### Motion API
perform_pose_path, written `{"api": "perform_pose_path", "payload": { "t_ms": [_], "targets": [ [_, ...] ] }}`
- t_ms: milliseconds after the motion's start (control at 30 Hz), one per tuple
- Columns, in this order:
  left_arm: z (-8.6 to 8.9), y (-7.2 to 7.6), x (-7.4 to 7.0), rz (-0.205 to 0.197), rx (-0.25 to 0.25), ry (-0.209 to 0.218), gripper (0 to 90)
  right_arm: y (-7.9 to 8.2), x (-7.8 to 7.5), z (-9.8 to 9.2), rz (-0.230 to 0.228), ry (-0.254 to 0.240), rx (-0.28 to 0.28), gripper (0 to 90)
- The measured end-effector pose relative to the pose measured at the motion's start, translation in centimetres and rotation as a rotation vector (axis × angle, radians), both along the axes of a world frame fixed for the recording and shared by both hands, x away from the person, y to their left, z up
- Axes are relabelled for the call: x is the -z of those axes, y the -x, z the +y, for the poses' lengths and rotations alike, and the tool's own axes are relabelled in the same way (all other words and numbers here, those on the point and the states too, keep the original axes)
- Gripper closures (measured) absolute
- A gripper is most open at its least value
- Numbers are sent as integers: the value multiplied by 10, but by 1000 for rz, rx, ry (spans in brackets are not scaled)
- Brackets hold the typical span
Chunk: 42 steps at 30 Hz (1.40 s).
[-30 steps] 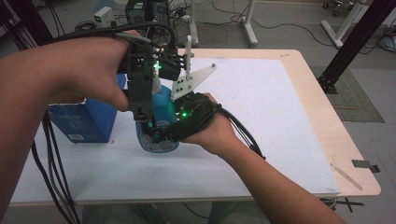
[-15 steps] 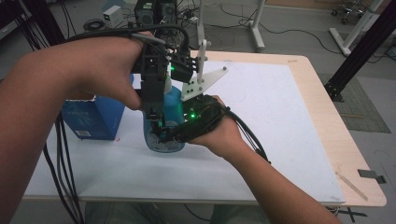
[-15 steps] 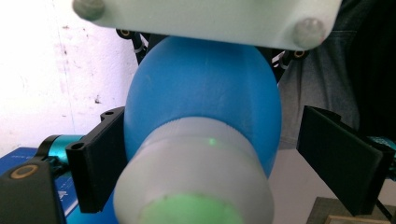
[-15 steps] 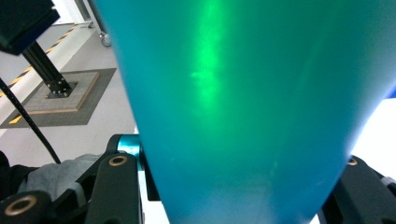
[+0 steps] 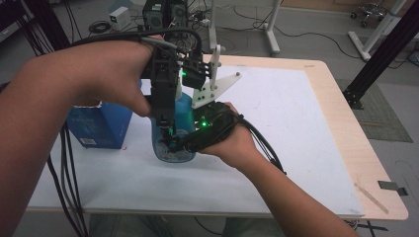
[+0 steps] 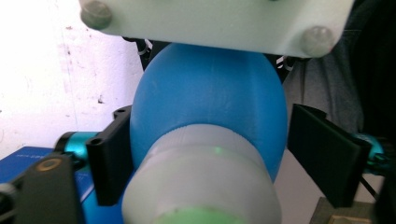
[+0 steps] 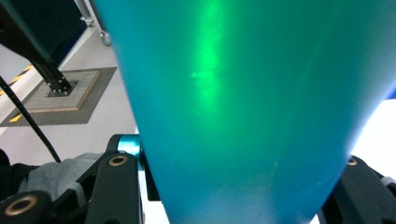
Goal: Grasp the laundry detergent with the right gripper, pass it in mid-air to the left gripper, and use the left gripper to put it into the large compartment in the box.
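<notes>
Blue translucent bottle (image 5: 183, 116), frosted cap, upright on white tabletop

Blue bottle (image 5: 184, 114) mostly hidden behind both claws, its cap (image 6: 201, 182) blurred, cut off

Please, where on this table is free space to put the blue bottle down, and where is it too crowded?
The white mat is bare right of the right hand, out to the wooden table edge, and along the near edge in front of the blue bottle. It is crowded at the left: the blue box, the cables and both grippers stand close around the bottle.
</notes>
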<state>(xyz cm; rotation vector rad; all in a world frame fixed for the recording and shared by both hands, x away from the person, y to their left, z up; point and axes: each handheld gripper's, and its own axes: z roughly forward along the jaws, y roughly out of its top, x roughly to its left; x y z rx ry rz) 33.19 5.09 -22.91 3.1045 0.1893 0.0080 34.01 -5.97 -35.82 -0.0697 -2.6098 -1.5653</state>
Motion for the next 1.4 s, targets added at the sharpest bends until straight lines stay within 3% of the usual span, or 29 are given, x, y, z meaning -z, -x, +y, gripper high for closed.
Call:
{"api": "perform_pose_path", "payload": {
  "t_ms": [600, 933, 1400],
  "targets": [
    [1, -1, 1, -7, -2, -5, 280, -1, 0, 1, -4, -11, -2, 459],
    [-2, -1, 1, -21, 4, -8, 281, -1, 0, 0, 5, -14, -5, 459],
    [-4, -2, 3, -24, 9, -20, 364, -1, 0, 0, 1, -16, -15, 460]
  ]
}}
